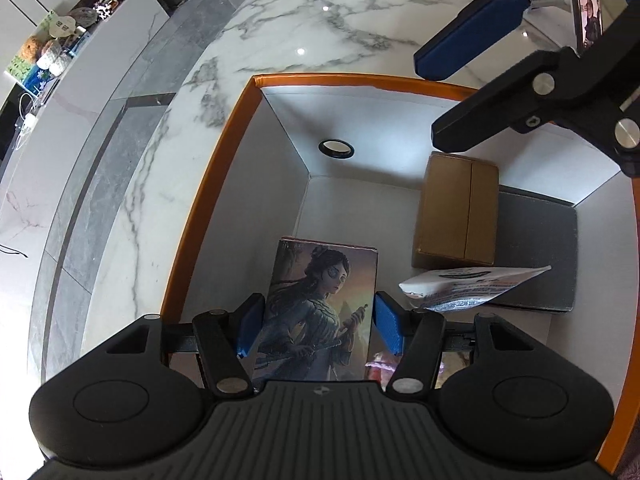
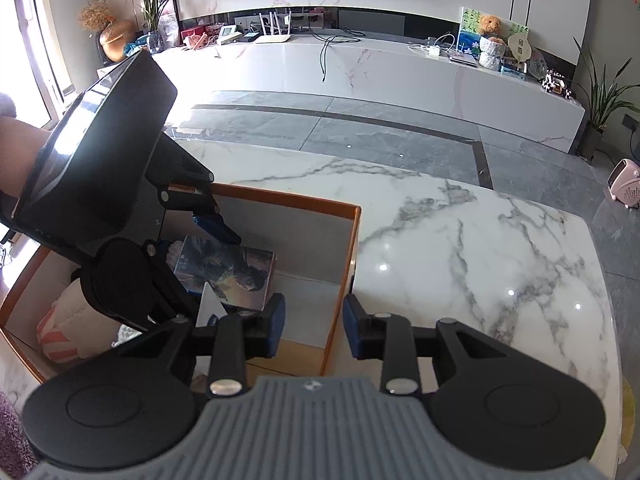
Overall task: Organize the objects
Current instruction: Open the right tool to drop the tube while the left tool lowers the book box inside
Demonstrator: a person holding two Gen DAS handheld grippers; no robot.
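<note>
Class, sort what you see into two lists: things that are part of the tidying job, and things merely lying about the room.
Part of the job:
- left gripper, shut on the illustrated box
- orange-rimmed storage box
- brown carton
- white packet
- right gripper, open, holding nothing

Lying about:
- pink heater
- potted plant
- teddy bear

Left gripper (image 1: 318, 328): lowered into the open box (image 1: 208, 208), which stands on the table (image 1: 320, 20).
Between its fingers: the picture box (image 1: 320, 300), clamped at both sides.
Ahead and to the right: the cardboard carton (image 1: 456, 208), on the box floor.
Just right: the pouch (image 1: 460, 286), lying before the carton.
Right gripper (image 2: 314, 326): above the box's corner, with nothing between its parted fingers.
</note>
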